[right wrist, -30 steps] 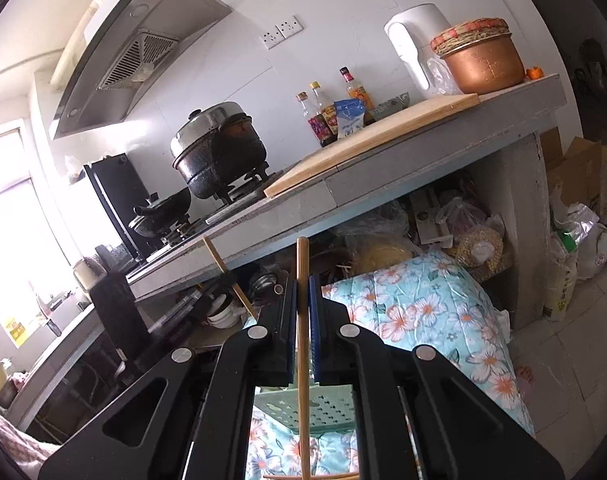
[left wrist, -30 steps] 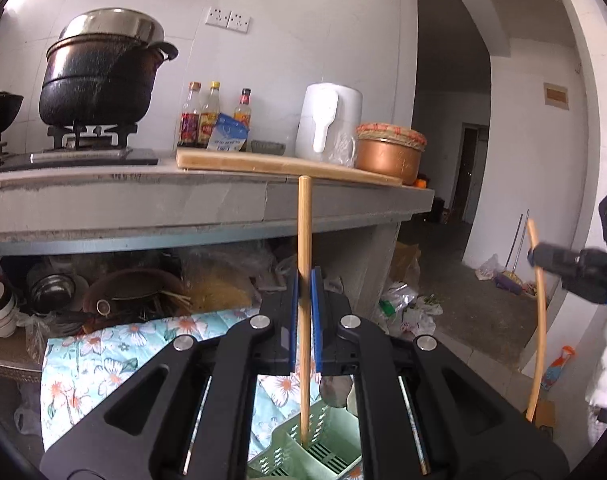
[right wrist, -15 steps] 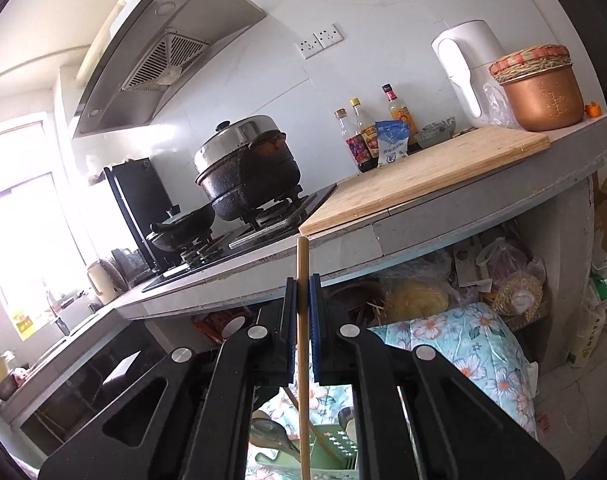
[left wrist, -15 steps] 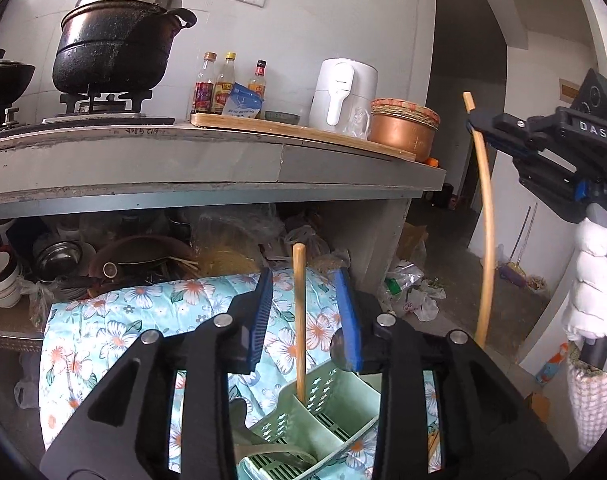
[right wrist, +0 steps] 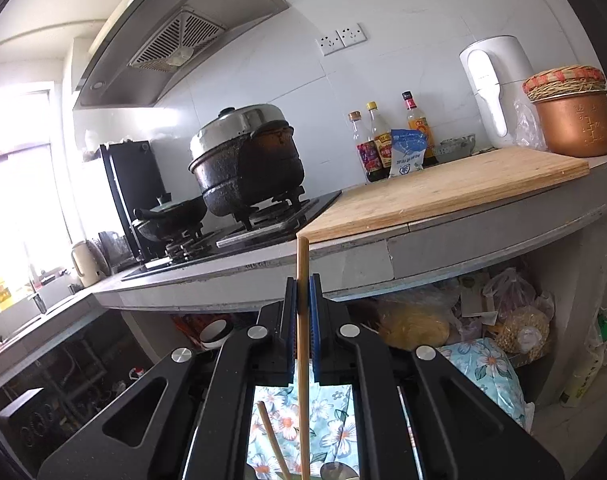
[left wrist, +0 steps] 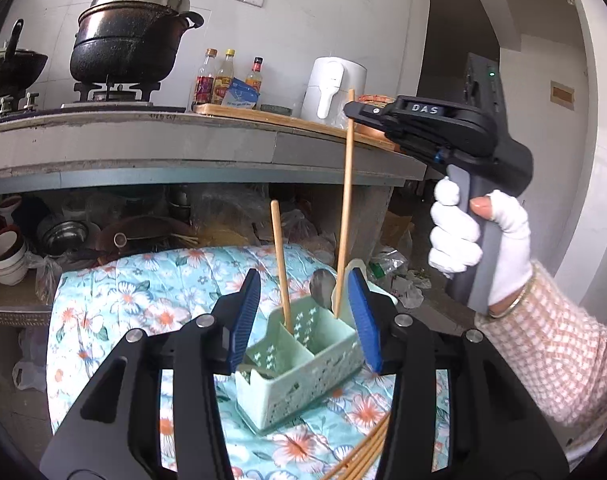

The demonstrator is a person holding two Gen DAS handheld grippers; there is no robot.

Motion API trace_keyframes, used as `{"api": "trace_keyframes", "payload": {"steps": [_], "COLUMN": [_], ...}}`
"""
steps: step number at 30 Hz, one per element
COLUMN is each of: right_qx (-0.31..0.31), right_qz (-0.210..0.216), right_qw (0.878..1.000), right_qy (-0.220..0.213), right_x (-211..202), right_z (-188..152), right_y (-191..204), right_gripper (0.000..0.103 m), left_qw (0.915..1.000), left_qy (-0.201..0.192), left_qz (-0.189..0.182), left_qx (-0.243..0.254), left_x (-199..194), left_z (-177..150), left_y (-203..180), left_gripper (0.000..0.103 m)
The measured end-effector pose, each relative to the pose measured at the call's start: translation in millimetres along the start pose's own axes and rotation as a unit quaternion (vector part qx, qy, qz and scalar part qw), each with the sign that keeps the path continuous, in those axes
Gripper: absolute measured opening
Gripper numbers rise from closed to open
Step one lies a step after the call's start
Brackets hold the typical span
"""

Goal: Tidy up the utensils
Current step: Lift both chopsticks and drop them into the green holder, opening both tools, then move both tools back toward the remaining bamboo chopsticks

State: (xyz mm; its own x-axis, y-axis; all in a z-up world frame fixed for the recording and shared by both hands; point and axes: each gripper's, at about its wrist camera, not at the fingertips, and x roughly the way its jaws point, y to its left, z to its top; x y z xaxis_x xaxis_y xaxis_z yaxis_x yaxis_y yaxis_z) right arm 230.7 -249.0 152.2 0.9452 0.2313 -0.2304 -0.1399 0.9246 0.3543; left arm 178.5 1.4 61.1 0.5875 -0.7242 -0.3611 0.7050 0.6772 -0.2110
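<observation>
A pale green utensil caddy sits on a floral cloth. One wooden chopstick stands in its left compartment, between the pads of my left gripper but touching neither; those jaws are opening. A spoon leans at the caddy's back. My right gripper, held by a white-gloved hand, is shut on a second chopstick near its top, and the lower tip reaches the right compartment. In the right wrist view, the right gripper clamps that chopstick upright, with the standing chopstick below.
Several loose chopsticks lie on the cloth in front of the caddy. Behind is a concrete counter with a black pot, bottles, a white kettle and a cutting board. Bowls crowd the shelf beneath.
My left gripper opened and let go of its chopstick, which now stands in the caddy, then drew back. The right gripper came in from the right, bringing its chopstick over the caddy.
</observation>
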Motion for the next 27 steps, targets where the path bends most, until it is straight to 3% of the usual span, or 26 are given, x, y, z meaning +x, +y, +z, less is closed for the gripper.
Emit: {"api": "trace_keyframes", "payload": {"steps": [6,9,11,18,24,27], "right_qx": [-0.002,-0.002,0.002,0.033,0.112,0.183], "right_qz": [0.008,0.008,0.007,-0.006,-0.017,-0.024], "right_qw": [0.998,0.999,0.999,0.999,0.992,0.979], "right_qy": [0.055,0.053,0.043,0.026,0.050,0.085], "right_x": [18,11,1,-58,-118,-135], "right_z": [-29,-29,-28,-34,-75,-116], "right_y": [-8,-9,-11,-28,-57,-76], "right_gripper": [0.008,0.013,0.027,0.036,0.040,0.041], "left_qw": [0.9993,0.9988,0.9987,0.9985,0.9960,0.9935], "left_qy": [0.028,0.038,0.038,0.049,0.075,0.093], "left_qz": [0.015,0.020,0.021,-0.009,-0.045,-0.061], "left_qx": [-0.019,-0.025,-0.027,-0.024,-0.017,-0.023], "left_x": [-15,-18,-19,-9,5,15], "left_z": [-35,-47,-52,-60,-74,-84], "left_y": [8,11,12,4,-4,-7], "left_gripper": [0.044,0.044,0.044,0.044,0.046,0.047]}}
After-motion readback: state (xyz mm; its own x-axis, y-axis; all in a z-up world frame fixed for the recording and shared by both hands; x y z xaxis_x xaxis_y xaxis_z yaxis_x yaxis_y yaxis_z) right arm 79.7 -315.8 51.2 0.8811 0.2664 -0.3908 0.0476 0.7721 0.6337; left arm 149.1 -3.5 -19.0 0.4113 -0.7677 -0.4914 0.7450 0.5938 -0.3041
